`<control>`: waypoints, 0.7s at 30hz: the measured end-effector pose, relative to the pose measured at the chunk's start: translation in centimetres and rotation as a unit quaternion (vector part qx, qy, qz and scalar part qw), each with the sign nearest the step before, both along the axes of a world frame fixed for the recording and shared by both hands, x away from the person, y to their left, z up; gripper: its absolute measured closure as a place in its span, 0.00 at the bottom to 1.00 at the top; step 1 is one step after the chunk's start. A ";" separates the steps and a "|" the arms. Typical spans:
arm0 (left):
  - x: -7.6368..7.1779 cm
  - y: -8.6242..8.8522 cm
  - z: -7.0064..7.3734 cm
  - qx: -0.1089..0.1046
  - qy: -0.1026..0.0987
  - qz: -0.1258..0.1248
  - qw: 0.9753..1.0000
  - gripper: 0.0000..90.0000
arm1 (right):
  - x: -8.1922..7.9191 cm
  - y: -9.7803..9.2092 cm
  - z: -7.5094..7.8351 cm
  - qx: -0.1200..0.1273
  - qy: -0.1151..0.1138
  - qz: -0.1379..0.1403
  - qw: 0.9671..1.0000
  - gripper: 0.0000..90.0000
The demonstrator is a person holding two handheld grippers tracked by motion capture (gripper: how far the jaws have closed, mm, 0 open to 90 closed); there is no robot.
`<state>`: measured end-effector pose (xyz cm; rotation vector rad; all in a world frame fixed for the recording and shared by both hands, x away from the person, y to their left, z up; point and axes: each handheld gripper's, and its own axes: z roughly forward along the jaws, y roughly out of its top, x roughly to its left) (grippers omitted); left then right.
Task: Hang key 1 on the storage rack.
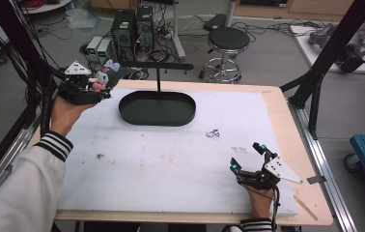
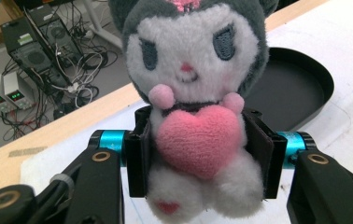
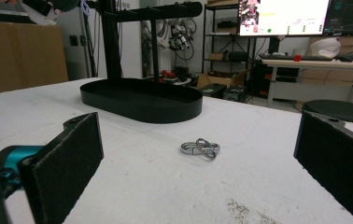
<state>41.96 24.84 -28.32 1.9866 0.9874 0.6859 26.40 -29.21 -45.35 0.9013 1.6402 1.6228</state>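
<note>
Plush toy: grey-hooded, white-faced soft doll [image 2: 193, 93] hugging a pink heart, upright, close to the left gripper view's lens; in the high view it is raised off the bench past the far left corner of the pad.
Left tongs [image 2: 201, 156]: closed on the doll's body, one black pad pressing each side at heart level; held in the person's left hand [image 1: 63, 113].
Right tongs [image 1: 248, 158]: open wide, jaws well apart, nothing between them; resting low on the white foam pad [image 1: 161, 169] near its right front.
Metal ring: small silver twisted loop [image 3: 201, 148] lying on the pad, ahead of the right tongs, apart from both jaws.
Tray: black oval shallow tray [image 1: 157, 108] with an upright black post and crossbar, sitting on the far part of the pad.
Bench: light wooden top [image 1: 287, 125] under the pad.
</note>
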 end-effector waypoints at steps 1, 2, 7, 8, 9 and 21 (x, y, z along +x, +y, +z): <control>0.1 -0.1 0.0 0.002 -0.001 0.000 1.000 0.56 | 0.0 0.0 0.0 -0.001 -0.003 0.000 1.000 0.01; 0.2 -0.3 0.0 0.002 0.001 -0.001 1.000 0.56 | 0.0 0.0 0.0 -0.001 -0.003 0.000 1.000 0.01; 0.9 -0.7 0.2 0.012 0.005 0.000 1.000 0.56 | 0.0 0.0 0.0 0.000 -0.002 0.000 1.000 0.01; 1.0 -0.7 0.2 0.014 0.005 0.002 1.000 0.56 | 0.0 0.0 0.0 0.000 -0.002 0.000 1.000 0.01; 1.1 -0.8 0.2 0.014 0.008 0.004 1.000 0.56 | 0.0 0.0 0.0 0.000 -0.002 0.000 1.000 0.01; 2.7 -2.0 0.2 0.028 0.015 0.014 0.999 0.56 | 0.0 0.0 0.0 0.001 -0.002 -0.001 1.000 0.01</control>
